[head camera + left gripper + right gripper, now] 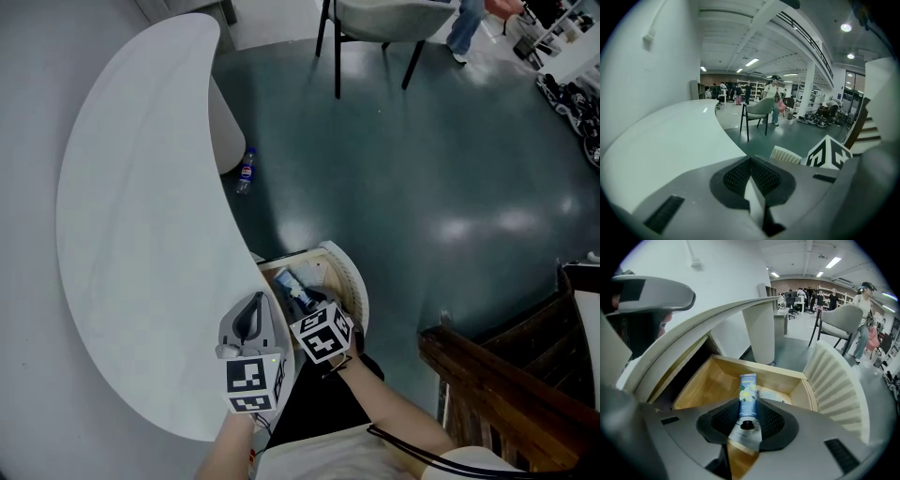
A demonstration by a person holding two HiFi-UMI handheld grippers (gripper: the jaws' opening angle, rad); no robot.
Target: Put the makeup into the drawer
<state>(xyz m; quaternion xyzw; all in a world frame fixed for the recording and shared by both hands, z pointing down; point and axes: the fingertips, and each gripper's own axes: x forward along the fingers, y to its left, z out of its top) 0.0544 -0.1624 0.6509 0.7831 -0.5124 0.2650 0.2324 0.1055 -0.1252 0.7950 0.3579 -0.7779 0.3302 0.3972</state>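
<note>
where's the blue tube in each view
Head view: blue tube low centre, over the open drawer.
Left gripper view: not in it.
Right gripper view: blue tube dead centre, between the jaws, cap towards the camera.
Shared landmark: ribbed white drawer front.

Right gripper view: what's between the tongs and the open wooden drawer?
A blue flower-print makeup tube, clamped in the right gripper's tongs, cap toward the camera; the right gripper view shows it.
</note>
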